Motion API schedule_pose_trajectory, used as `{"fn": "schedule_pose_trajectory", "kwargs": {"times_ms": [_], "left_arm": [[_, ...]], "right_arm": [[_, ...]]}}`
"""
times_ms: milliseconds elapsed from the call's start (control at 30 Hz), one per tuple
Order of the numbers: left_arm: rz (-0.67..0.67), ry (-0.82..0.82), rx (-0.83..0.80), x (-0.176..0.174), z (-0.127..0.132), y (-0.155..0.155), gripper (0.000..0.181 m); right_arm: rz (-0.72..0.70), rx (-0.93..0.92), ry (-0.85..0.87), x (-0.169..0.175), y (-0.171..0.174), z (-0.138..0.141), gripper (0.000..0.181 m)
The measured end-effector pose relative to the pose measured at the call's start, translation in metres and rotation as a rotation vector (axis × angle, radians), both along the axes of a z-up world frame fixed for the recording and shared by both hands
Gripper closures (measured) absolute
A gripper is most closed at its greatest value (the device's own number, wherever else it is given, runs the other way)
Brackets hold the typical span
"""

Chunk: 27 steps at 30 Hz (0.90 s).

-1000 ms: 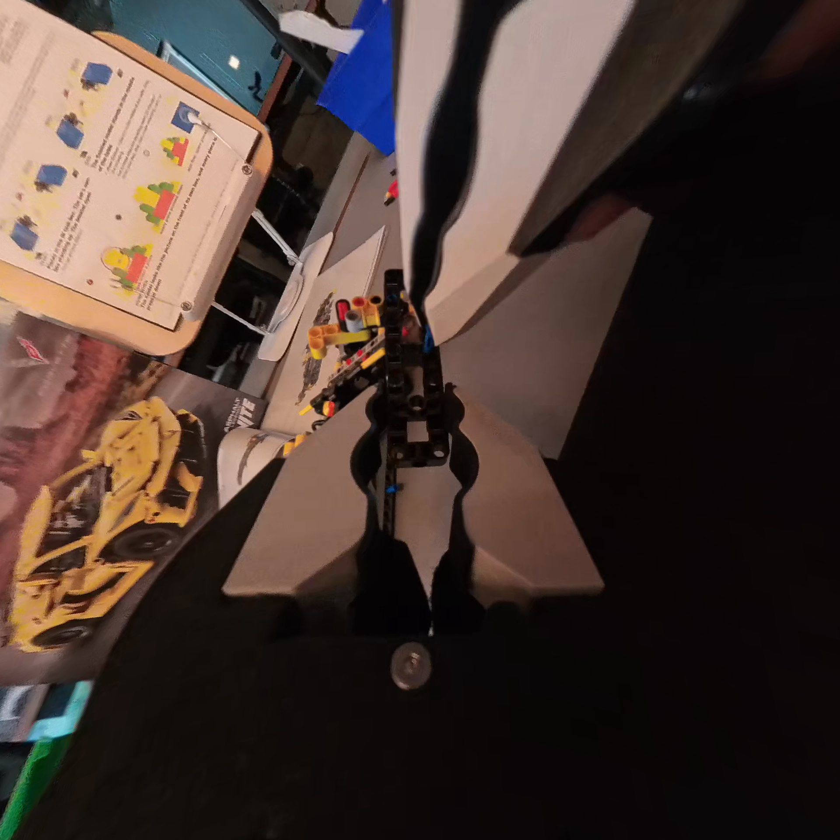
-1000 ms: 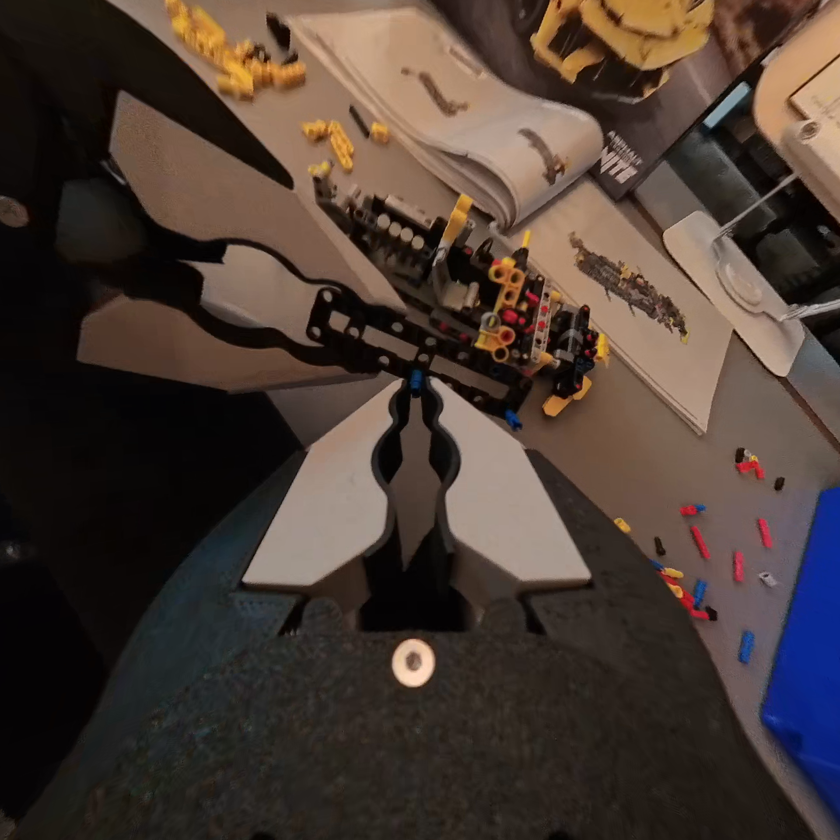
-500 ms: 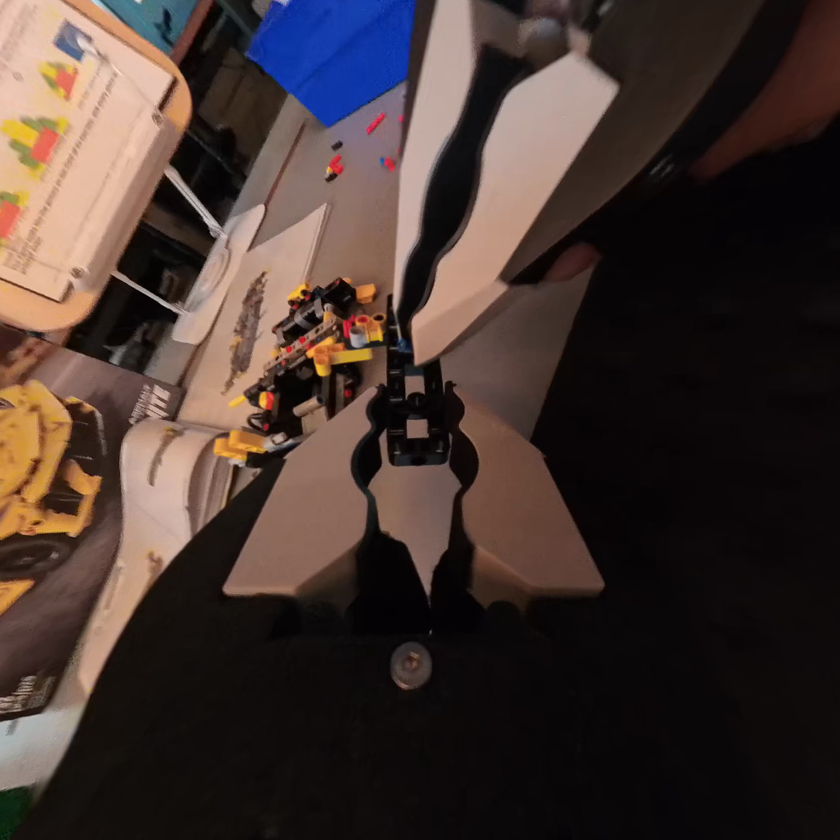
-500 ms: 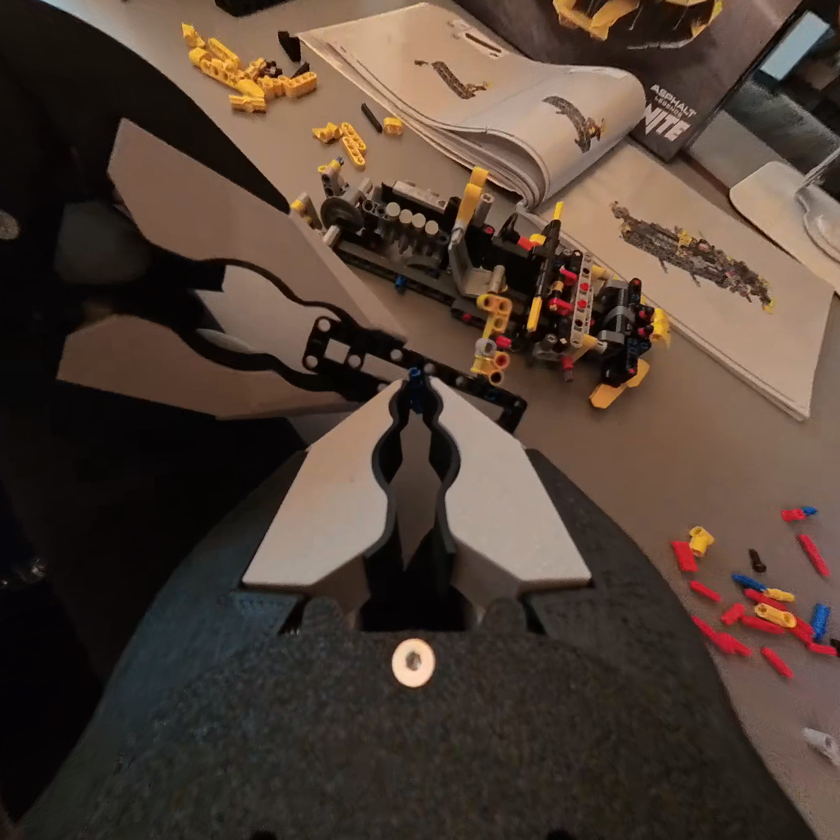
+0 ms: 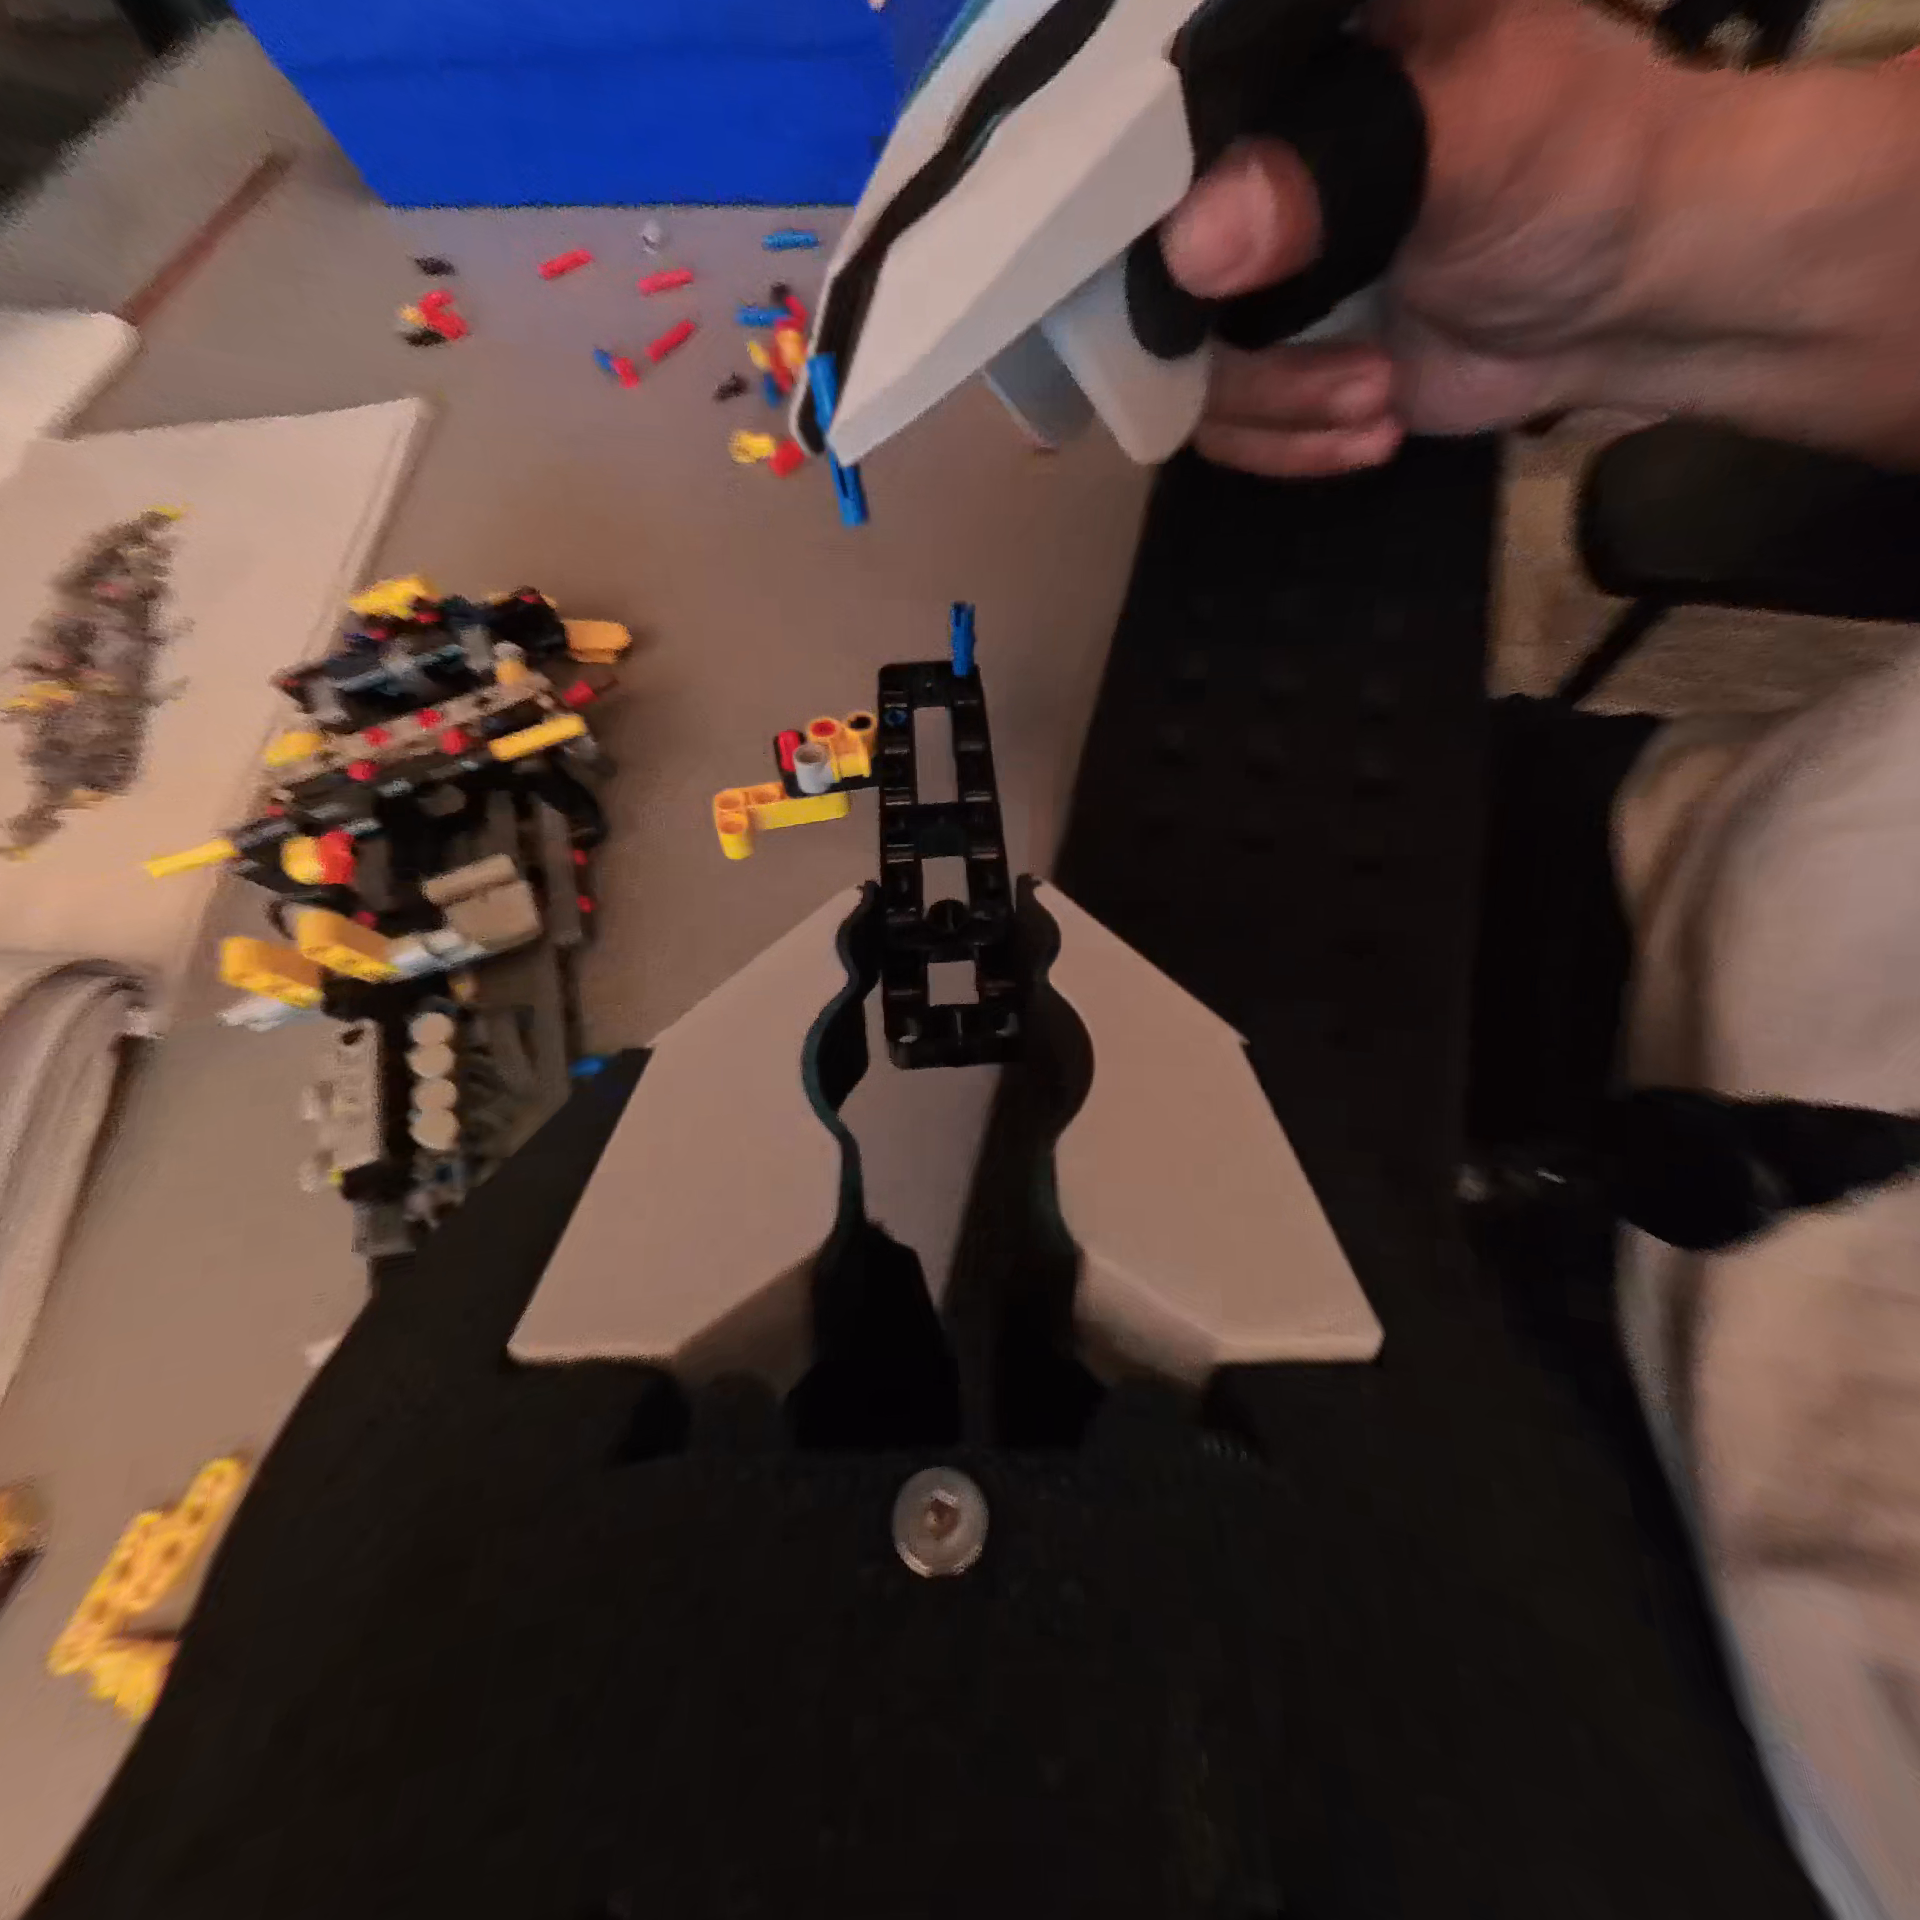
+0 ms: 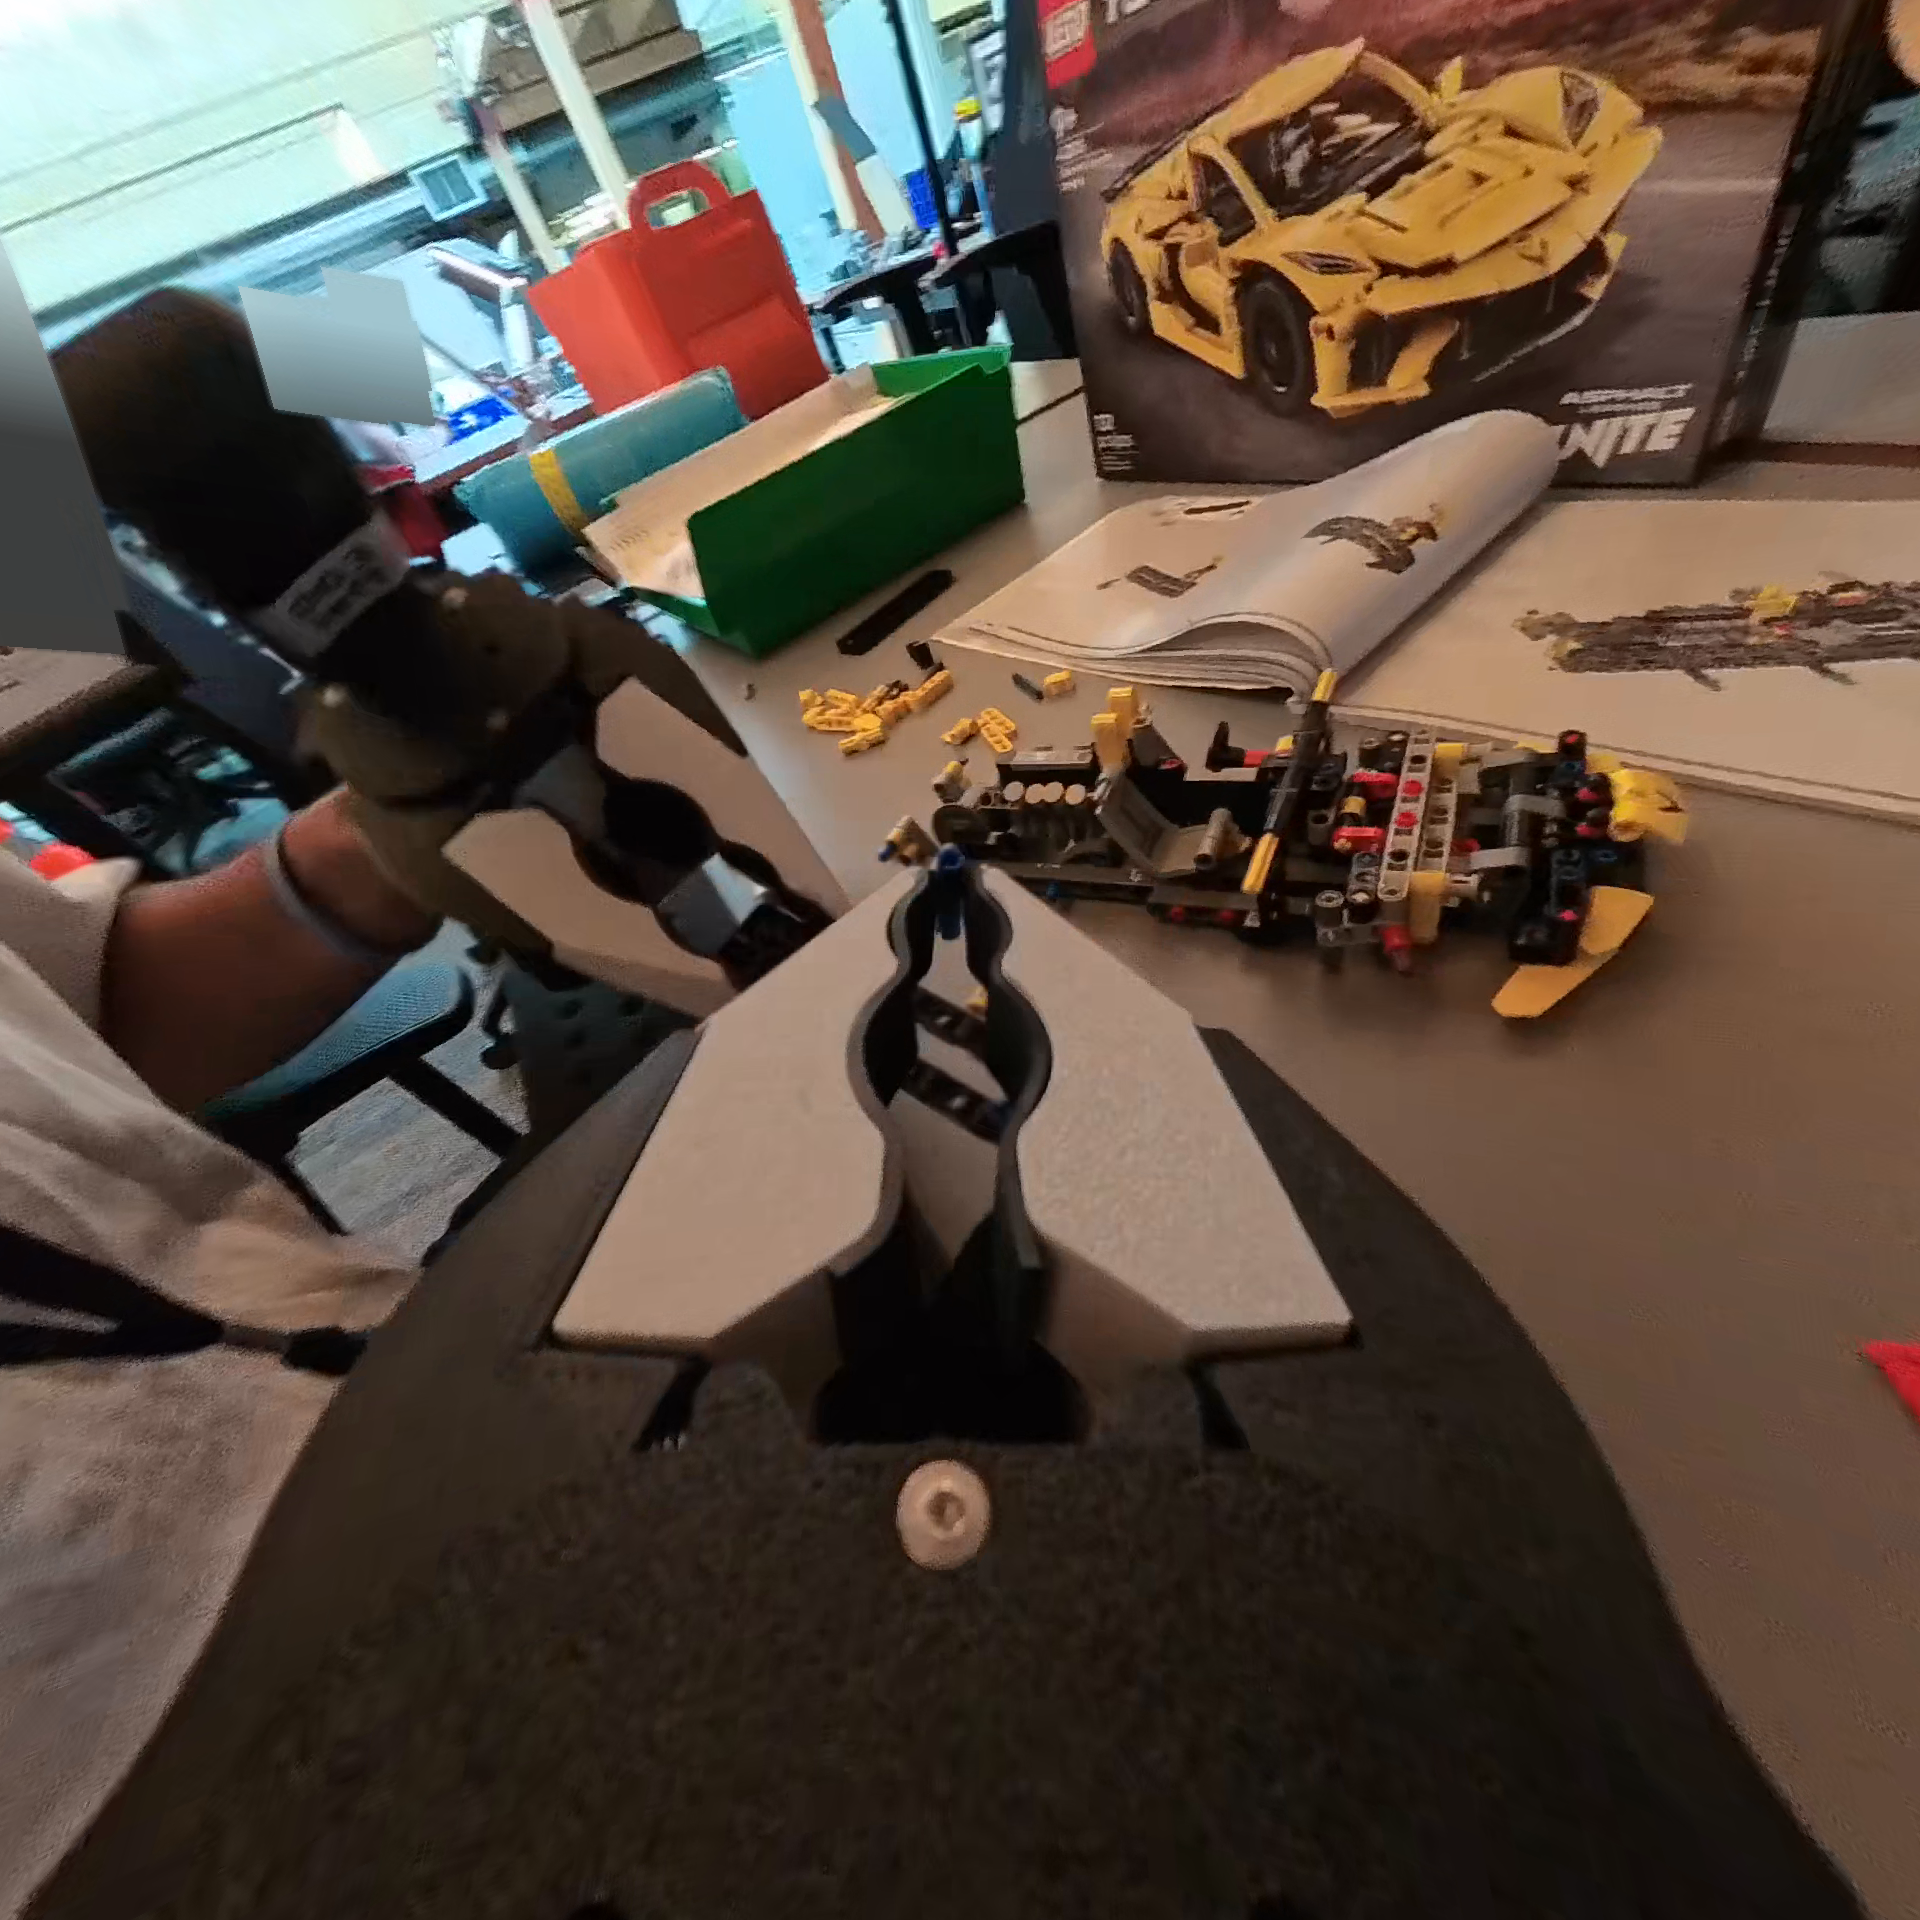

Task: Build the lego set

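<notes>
My left gripper (image 5: 943,904) is shut on a black lego frame (image 5: 935,790) and holds it above the table edge. The frame carries a blue pin (image 5: 963,629) at its far end and a small yellow, red and grey cluster (image 5: 805,779) on its left side. My right gripper (image 6: 948,883) is shut on a blue pin (image 6: 948,891). In the left wrist view it (image 5: 821,416) hangs above and beyond the frame, clear of it, with its pin (image 5: 836,447) pointing down. The partly built car chassis (image 6: 1299,852) lies on the table (image 6: 1662,1143).
Loose red, blue and yellow pins (image 5: 665,312) lie scattered before a blue bin (image 5: 582,94). An open instruction booklet (image 6: 1247,592), the set's box (image 6: 1403,208), a green tray (image 6: 852,499) and a pile of yellow pieces (image 6: 883,712) stand beyond the chassis. A chair (image 6: 343,1049) is off the table's left. The grippers' ends are close to 8 centimeters from one another.
My right gripper has pulled back from the black frame, still holding its blue pin. Both grippers have swung, so the views have turned toward the table's other parts.
</notes>
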<state>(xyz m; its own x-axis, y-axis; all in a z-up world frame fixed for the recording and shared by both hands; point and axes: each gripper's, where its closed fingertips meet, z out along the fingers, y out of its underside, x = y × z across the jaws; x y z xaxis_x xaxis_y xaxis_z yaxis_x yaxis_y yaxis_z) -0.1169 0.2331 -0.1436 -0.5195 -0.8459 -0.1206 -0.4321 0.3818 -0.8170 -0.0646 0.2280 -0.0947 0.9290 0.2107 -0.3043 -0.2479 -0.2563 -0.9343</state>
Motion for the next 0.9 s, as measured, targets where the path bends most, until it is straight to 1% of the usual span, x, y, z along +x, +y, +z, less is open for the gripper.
{"fn": "schedule_pose_trajectory", "kwargs": {"times_ms": [100, 133, 200, 267, 333, 433, 500, 600, 767, 833, 900], "left_arm": [[0.008, 0.056, -0.112, -0.011, 0.010, 0.007, 0.154], [-0.029, 0.088, -0.163, -0.018, 0.010, 0.003, 0.154], [-0.060, 0.146, -0.253, -0.027, 0.006, -0.003, 0.154], [-0.078, 0.166, -0.297, -0.035, 0.001, -0.010, 0.154], [-0.067, 0.145, -0.270, -0.038, -0.006, -0.014, 0.154], [-0.038, 0.187, -0.146, -0.043, -0.028, -0.015, 0.153], [-0.045, 0.187, -0.105, -0.047, -0.034, -0.018, 0.150], [-0.021, 0.152, -0.110, -0.049, -0.027, -0.019, 0.147], [0.062, 0.045, -0.063, -0.044, -0.005, -0.011, 0.148], [0.105, 0.008, -0.104, -0.038, 0.005, -0.009, 0.148], [0.107, -0.002, -0.225, -0.030, 0.016, -0.015, 0.148]], "right_arm": [[0.066, 0.007, 0.029, -0.007, -0.002, -0.003, 0.177], [0.076, 0.018, 0.046, -0.009, -0.002, -0.004, 0.177], [0.101, 0.042, 0.085, -0.016, -0.001, -0.006, 0.177], [0.100, 0.051, 0.068, -0.017, -0.002, -0.004, 0.177], [0.110, 0.058, 0.059, -0.019, -0.003, -0.003, 0.177], [0.115, 0.052, 0.058, -0.019, -0.002, -0.005, 0.177], [0.118, 0.055, 0.061, -0.019, -0.003, -0.004, 0.177], [0.113, 0.072, 0.065, -0.019, -0.004, -0.002, 0.177], [0.112, 0.075, 0.070, -0.018, -0.004, -0.002, 0.177], [0.120, 0.101, 0.070, -0.021, -0.006, 0.003, 0.177], [0.140, 0.162, 0.138, -0.027, -0.007, 0.015, 0.177]]}}
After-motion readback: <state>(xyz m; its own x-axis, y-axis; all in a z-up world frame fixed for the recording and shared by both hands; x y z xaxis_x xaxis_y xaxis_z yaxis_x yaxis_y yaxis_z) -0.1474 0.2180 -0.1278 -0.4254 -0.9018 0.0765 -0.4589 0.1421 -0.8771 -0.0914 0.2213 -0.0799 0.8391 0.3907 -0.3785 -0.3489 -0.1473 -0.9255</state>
